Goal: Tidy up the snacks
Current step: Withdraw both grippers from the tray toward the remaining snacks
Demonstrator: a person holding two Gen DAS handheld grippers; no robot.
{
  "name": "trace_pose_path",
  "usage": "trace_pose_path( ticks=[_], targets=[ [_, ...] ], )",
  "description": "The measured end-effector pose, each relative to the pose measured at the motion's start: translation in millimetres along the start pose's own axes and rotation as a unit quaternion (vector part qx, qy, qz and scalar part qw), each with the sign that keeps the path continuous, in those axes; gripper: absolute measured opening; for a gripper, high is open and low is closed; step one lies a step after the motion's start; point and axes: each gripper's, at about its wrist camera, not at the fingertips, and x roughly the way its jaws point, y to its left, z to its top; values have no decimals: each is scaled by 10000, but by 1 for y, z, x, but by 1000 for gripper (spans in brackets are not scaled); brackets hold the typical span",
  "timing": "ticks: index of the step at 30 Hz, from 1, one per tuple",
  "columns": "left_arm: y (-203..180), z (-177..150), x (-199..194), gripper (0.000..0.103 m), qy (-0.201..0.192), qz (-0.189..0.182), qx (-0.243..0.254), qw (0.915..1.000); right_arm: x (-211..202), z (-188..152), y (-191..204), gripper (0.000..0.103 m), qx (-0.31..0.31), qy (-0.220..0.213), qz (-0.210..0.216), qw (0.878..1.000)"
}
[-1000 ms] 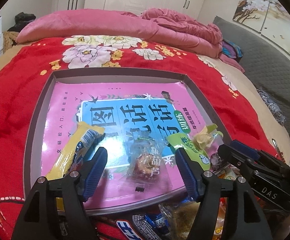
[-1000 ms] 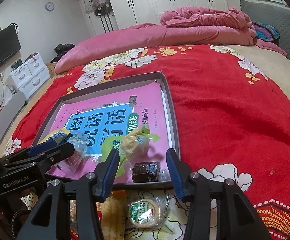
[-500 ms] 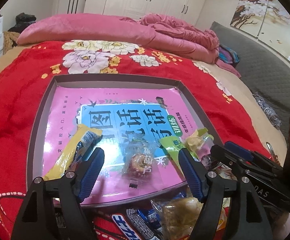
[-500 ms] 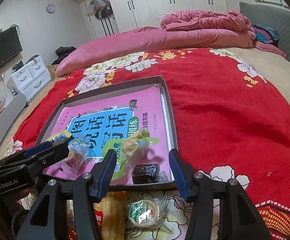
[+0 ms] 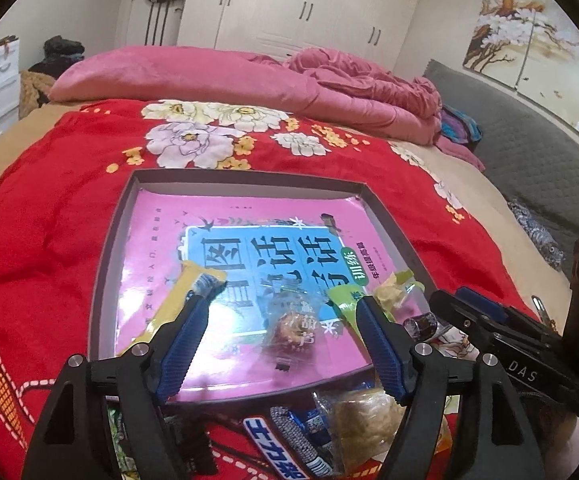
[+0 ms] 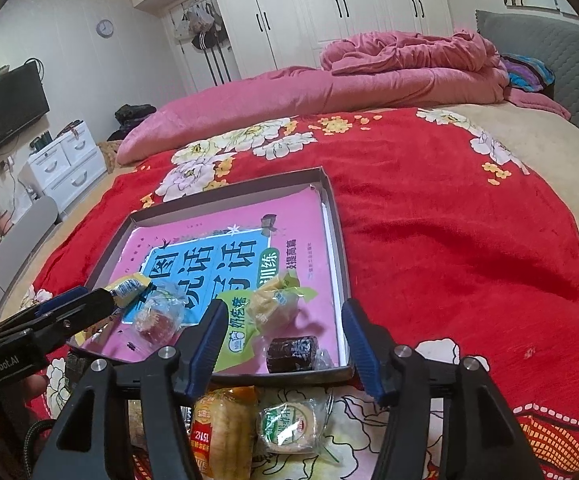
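Right wrist: right gripper [image 6: 281, 330] jaws opening, nothing pinched | brown snack [image 6: 291, 354] in tray [image 6: 339, 236] near corner | left gripper [image 5: 281, 328] spread, empty, over clear-wrapped snack [image 5: 289, 330]

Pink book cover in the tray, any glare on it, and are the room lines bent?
Left wrist view: whitish glare streaks the pink book cover; wardrobe lines bow. Right wrist view: a sheen on the cover's near left corner; wardrobe doors lean and curve.

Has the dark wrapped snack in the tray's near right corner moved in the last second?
No. The dark snack lies in the same near right corner of the tray, beside the green packet.
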Motion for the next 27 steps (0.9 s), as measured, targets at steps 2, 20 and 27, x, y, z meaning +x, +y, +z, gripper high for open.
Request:
trace_pose_path(
  ticks=[2, 20, 27],
  targets=[
    [2, 0, -2, 78, -23, 21, -41, 10000, -1, 0, 1, 60, -14, -14, 14, 10000],
    [28, -2, -26, 78, -261, 277, -359, 9986, -15, 0, 4, 63, -167, -232, 113, 9995],
    [41, -3, -31, 78, -247, 383, -468, 9979, -20, -2, 3, 66, -211, -277, 85, 9994]
  ],
)
